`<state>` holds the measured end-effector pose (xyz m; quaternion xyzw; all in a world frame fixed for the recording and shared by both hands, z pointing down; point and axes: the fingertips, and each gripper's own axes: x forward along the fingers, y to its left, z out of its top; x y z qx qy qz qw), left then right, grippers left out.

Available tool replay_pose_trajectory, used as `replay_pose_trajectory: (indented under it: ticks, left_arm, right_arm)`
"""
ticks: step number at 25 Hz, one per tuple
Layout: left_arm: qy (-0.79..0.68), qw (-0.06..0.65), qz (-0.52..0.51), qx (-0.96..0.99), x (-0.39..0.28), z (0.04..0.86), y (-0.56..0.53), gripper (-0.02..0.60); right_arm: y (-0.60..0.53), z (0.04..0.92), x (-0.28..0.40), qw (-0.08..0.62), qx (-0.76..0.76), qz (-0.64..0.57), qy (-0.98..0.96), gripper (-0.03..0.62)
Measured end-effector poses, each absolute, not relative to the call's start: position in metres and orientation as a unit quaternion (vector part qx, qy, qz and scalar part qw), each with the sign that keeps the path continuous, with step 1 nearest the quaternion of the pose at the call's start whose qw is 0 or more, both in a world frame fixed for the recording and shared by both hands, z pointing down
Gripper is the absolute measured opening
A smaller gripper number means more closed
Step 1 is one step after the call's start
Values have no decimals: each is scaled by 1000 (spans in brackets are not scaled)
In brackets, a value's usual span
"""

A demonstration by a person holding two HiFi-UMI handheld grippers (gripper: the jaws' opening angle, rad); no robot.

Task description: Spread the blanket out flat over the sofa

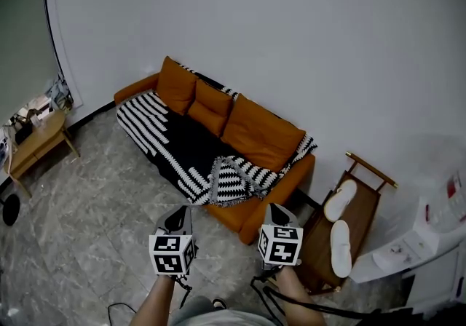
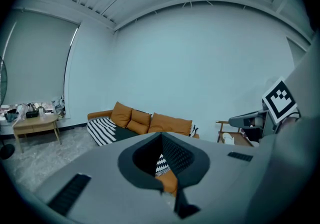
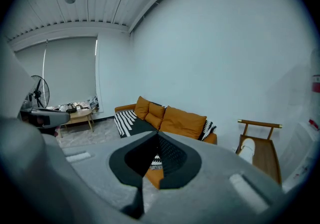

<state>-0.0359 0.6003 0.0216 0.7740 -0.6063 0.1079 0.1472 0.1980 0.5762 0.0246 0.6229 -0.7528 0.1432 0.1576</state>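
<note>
The orange sofa (image 1: 266,134) stands against the white wall. A black-and-white patterned blanket (image 1: 182,146) lies over its seat from the left arm toward the right. One part of it lies bunched in folds (image 1: 234,179) at the right front edge, and a corner hangs over the back on the right. My left gripper (image 1: 178,217) and right gripper (image 1: 274,212) hover side by side over the floor in front of the sofa, apart from it. Both are shut with nothing between the fingers. The left gripper view shows its jaws (image 2: 161,134) closed toward the sofa (image 2: 170,124). So does the right gripper view (image 3: 157,134).
A low wooden table (image 1: 36,144) with clutter stands at the left wall. A wooden rack (image 1: 342,226) holding two white slippers sits right of the sofa, with a white appliance (image 1: 429,241) beyond it. A fan (image 3: 37,90) stands far left. Cables trail on the floor near my feet.
</note>
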Motion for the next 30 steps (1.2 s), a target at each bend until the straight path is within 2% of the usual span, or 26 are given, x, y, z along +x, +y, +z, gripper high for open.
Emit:
replay_pose_trajectory:
  ticks: [11, 18, 30]
  left_arm:
    - [-591, 130, 107, 789, -34, 20, 541, 5]
    - [-577, 117, 104, 801, -45, 7, 473, 5]
    - [-556, 125, 110, 814, -60, 4, 345, 5]
  right_arm:
    - [531, 39, 204, 152, 637, 158, -739, 5]
    - [472, 33, 195, 134, 654, 162, -727, 5]
    - [360, 28, 182, 143, 671, 171, -707, 5]
